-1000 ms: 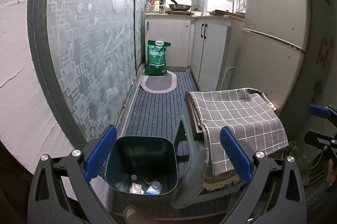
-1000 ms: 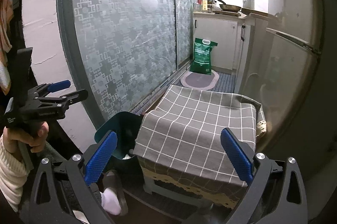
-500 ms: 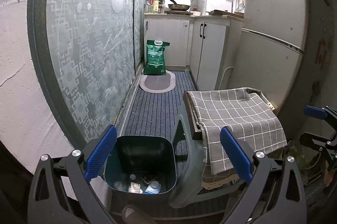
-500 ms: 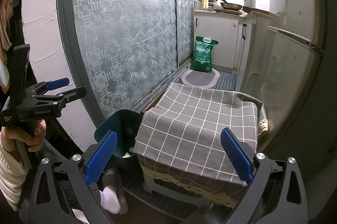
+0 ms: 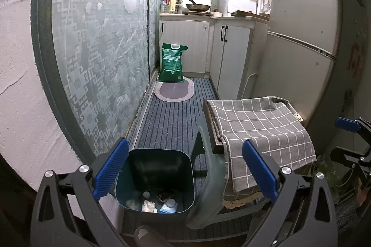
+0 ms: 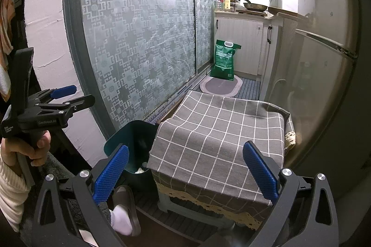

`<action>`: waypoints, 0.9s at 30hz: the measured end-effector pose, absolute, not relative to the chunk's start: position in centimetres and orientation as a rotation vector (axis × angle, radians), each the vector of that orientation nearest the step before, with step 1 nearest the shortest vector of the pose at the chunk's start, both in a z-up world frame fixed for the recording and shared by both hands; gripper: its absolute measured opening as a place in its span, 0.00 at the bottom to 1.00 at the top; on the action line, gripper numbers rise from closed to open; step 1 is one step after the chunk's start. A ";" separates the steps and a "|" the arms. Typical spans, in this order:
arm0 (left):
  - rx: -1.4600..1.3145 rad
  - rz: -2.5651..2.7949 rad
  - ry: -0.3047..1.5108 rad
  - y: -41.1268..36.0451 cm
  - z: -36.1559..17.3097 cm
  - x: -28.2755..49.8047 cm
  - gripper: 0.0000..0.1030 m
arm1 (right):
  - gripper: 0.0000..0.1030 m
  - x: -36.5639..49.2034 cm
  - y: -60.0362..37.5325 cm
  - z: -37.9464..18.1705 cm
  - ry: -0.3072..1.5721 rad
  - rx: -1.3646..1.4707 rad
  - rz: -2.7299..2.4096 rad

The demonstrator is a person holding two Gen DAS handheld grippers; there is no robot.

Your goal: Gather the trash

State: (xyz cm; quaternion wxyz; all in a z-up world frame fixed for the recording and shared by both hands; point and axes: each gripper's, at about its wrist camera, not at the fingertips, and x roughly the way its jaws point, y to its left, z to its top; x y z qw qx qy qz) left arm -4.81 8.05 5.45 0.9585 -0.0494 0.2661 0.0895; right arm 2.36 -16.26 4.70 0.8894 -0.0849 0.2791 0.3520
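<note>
Trash (image 5: 160, 201) lies at the bottom of the dark green bin (image 5: 155, 179), which sits low between the spread, empty jaws of the left gripper (image 5: 184, 171); pale crumpled scraps and what may be small bottle caps show there, too small to name surely. From the right wrist view the bin (image 6: 132, 142) sits just inside the left jaw, half hidden behind the grey checked cloth (image 6: 220, 138) covering a stool between the jaws. The right gripper (image 6: 184, 171) is likewise released, gripping nothing. A slippered foot (image 6: 124, 212) shows beneath its left jaw, cut off by the frame. The stool's legs are mostly covered by cloth.
</note>
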 end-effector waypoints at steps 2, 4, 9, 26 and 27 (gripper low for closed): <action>-0.099 0.181 0.539 8.0 5.5 -4.8 0.97 | 0.97 2.3 -16.2 4.7 0.581 -0.177 0.730; -0.100 0.181 0.539 8.0 5.5 -4.8 0.97 | 0.97 2.3 -16.2 4.7 0.581 -0.178 0.730; -0.103 0.181 0.539 8.0 5.5 -4.8 0.97 | 0.97 2.3 -16.1 4.7 0.580 -0.177 0.729; -0.103 0.187 0.542 8.1 5.5 -4.7 0.97 | 0.97 2.2 -16.1 4.7 0.580 -0.176 0.732; -0.103 0.187 0.542 8.1 5.5 -4.7 0.97 | 0.97 2.2 -16.1 4.7 0.580 -0.176 0.732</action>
